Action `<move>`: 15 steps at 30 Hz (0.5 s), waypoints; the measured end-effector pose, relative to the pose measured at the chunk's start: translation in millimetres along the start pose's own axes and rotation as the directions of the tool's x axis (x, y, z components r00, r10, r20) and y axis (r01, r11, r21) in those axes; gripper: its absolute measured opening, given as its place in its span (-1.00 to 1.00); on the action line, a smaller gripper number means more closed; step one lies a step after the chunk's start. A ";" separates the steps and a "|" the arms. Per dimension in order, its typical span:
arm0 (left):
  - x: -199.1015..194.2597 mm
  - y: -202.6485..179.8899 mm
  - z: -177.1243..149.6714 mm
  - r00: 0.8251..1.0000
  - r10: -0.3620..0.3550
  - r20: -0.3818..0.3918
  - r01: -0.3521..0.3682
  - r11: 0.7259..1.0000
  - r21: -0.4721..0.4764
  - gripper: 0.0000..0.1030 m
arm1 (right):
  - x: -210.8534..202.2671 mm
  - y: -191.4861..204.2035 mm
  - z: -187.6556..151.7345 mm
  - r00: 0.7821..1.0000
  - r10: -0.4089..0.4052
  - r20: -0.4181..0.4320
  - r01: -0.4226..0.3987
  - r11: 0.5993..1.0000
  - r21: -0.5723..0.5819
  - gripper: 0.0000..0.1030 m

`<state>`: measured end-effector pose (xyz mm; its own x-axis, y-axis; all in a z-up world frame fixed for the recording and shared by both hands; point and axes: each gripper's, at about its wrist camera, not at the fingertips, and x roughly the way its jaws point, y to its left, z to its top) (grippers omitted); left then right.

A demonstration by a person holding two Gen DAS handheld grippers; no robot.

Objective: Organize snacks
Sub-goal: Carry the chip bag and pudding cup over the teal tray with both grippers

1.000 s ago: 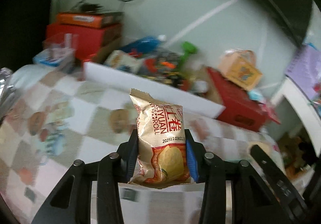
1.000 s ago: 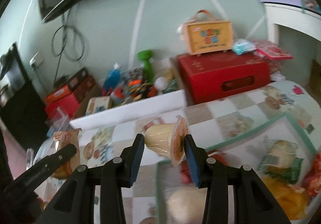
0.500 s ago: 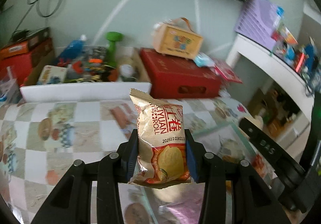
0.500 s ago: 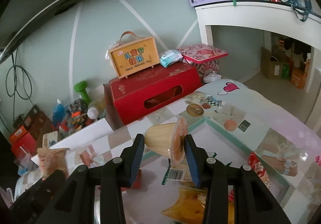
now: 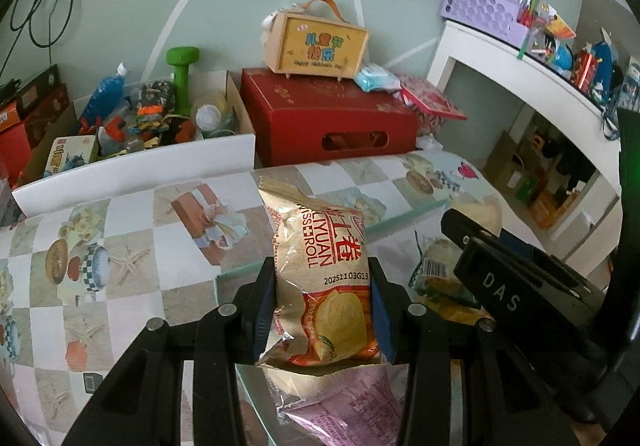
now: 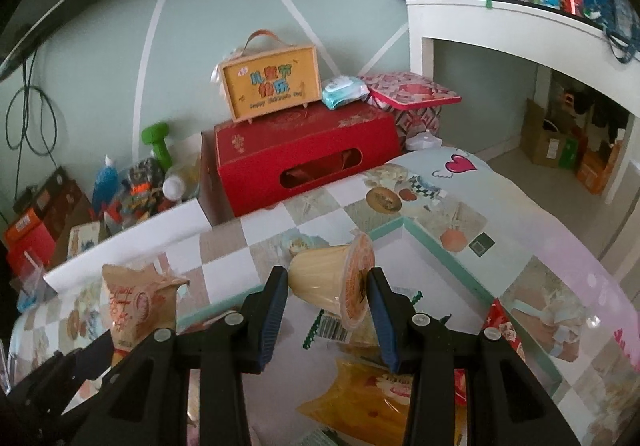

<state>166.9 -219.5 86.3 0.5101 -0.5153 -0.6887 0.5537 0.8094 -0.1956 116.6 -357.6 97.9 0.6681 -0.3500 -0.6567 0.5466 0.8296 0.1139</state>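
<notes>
The left gripper pinches a light, crinkly roll packet at mid-body, aloft over the tray. The right gripper clamps a stiff, slippery-looking pudding cup end to end above the same tray; squeezing harder probably risks its film lid.

Soft daylight, seemingly from the right; sharp centres, fisheye-bent dark edges, faint glare on the tabletop.
</notes>
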 end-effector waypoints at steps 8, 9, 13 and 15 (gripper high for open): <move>4.2 -4.7 -1.4 1.000 0.008 -0.026 -0.007 1.000 0.021 0.10 | 0.6 -1.8 -0.6 1.000 0.028 -0.014 -0.028 1.000 0.005 -0.14; 4.4 -4.5 -1.6 1.000 0.008 -0.027 -0.008 1.000 0.020 0.12 | 0.7 -1.6 -0.5 0.999 0.031 -0.015 -0.031 1.000 0.004 -0.14; 4.0 -2.8 -1.1 1.000 0.008 -0.027 -0.008 1.000 0.014 0.12 | 0.7 -1.2 -0.4 0.999 0.032 -0.014 -0.032 0.999 0.006 -0.14; 2.7 -1.7 -0.7 1.000 0.012 -0.023 -0.012 1.000 0.010 0.25 | 0.7 -1.7 -0.5 0.999 0.038 -0.015 -0.038 0.999 0.014 -0.14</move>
<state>166.8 -222.0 84.4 0.5014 -0.4987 -0.7071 0.5541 0.8127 -0.1803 115.9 -359.0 96.9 0.6806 -0.3117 -0.6630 0.5279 0.8362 0.1488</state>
